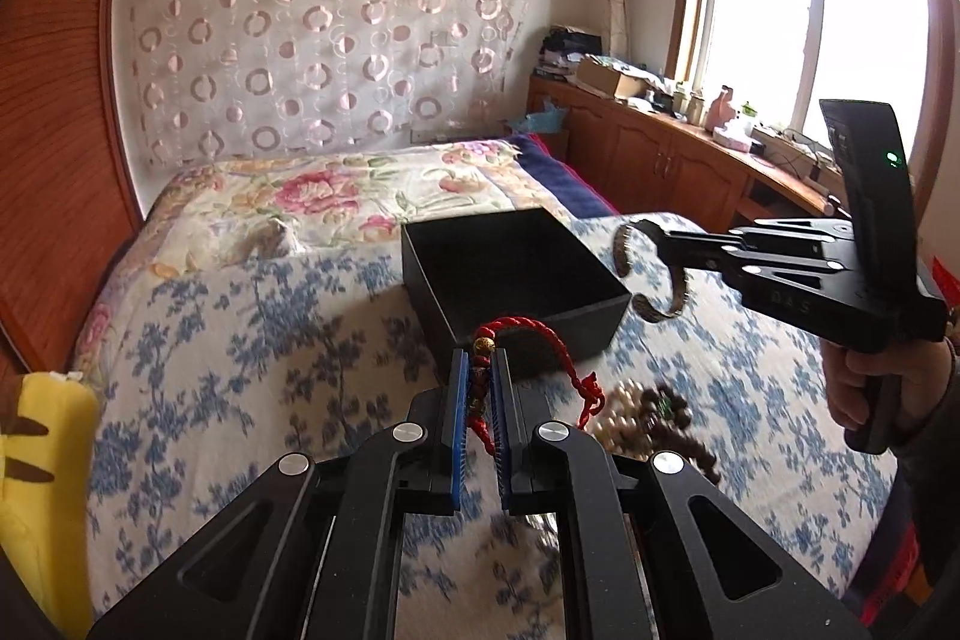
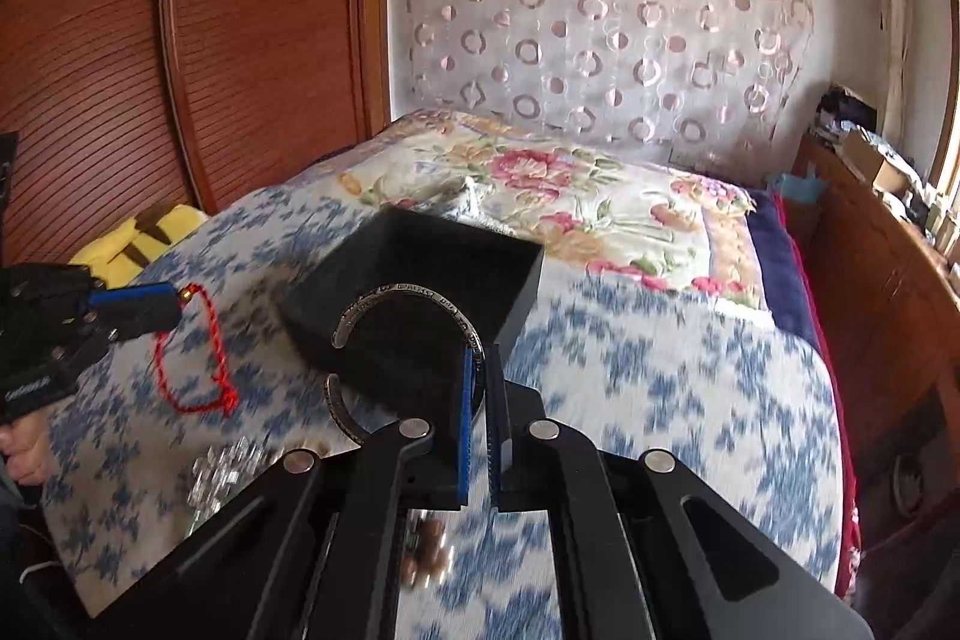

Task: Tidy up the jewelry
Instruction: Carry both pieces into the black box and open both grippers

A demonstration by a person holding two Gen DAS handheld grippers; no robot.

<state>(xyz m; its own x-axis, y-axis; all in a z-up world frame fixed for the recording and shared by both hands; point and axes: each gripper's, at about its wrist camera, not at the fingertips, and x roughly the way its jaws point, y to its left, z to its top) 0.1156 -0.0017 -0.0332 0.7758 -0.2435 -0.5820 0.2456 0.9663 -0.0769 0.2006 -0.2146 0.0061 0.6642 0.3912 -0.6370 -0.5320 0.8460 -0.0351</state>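
Observation:
An open black box (image 1: 510, 274) sits on the blue-flowered bedspread; it also shows in the right wrist view (image 2: 420, 274). My left gripper (image 1: 479, 370) is shut on a red cord bracelet (image 1: 564, 358) with gold beads, held just in front of the box. The cord also hangs from it in the right wrist view (image 2: 192, 370). My right gripper (image 2: 479, 358) is shut on a silver open cuff bangle (image 2: 384, 334), held over the box's near right side. The bangle also shows in the left wrist view (image 1: 642, 274). Bead bracelets (image 1: 648, 412) lie on the bed below.
A yellow plush toy (image 1: 42, 490) lies at the bed's left edge. A wooden wardrobe (image 2: 180, 40) stands to the left. A low wooden cabinet (image 1: 672, 148) with clutter runs under the window on the right. A flowered quilt (image 1: 336, 196) covers the far bed.

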